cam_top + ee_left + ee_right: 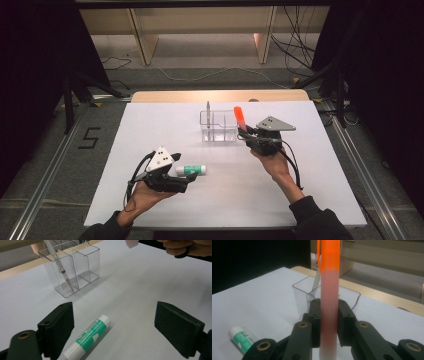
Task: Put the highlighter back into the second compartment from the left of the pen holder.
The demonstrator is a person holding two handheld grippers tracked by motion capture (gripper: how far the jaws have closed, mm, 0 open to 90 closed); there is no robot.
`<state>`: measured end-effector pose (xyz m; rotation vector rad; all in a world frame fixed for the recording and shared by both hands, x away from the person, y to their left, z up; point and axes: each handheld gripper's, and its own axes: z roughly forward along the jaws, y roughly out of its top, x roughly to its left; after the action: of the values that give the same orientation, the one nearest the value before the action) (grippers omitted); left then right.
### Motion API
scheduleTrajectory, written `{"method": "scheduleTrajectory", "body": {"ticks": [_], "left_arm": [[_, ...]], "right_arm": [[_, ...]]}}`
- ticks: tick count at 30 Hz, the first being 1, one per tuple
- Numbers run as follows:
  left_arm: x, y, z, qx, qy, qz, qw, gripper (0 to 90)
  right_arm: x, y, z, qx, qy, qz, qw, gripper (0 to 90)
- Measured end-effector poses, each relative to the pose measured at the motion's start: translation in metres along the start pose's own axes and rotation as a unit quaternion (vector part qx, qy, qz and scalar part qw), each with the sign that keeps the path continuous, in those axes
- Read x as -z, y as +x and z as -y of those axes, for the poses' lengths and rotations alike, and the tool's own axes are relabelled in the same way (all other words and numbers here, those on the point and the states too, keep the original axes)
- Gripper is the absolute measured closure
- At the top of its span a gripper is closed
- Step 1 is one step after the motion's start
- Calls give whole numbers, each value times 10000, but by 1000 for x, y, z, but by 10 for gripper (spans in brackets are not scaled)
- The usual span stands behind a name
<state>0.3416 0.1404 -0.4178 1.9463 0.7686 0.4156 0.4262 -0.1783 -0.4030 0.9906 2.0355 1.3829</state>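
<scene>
Lying between the left gripper (113, 326)'s wide-open jaws, glue stick (88, 338); right gripper (329, 320) jaws clamp orange marker (329, 297).

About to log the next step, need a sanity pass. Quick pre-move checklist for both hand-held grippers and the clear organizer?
1. Right hand-held gripper shut on the orange-capped marker: ok.
2. Marker upright, cap up: ok.
3. Clear organizer upright on the table: ok.
4. Free compartment in organizer beside the pen: ok.
5. Left hand-held gripper open, jaws either side of the green glue stick, not touching it: ok.
6. Marker tip clear of organizer rim: cannot tell.
</scene>
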Motion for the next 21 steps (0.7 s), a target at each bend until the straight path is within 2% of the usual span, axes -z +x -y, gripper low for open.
{"method": "scheduleTrajectory", "body": {"ticks": [10, 19, 21], "left_arm": [[0, 1, 0, -4, 3, -33, 10000, 156], [-1, 2, -1, 32, -33, -78, 10000, 156], [-2, 2, -1, 24, -29, -81, 10000, 156]], "right_arm": [[-7, -1, -6, -29, -51, -20, 10000, 768], [-5, -3, -5, -218, -89, -111, 9997, 768], [-3, -2, -4, -189, -65, -156, 9997, 768]]}}
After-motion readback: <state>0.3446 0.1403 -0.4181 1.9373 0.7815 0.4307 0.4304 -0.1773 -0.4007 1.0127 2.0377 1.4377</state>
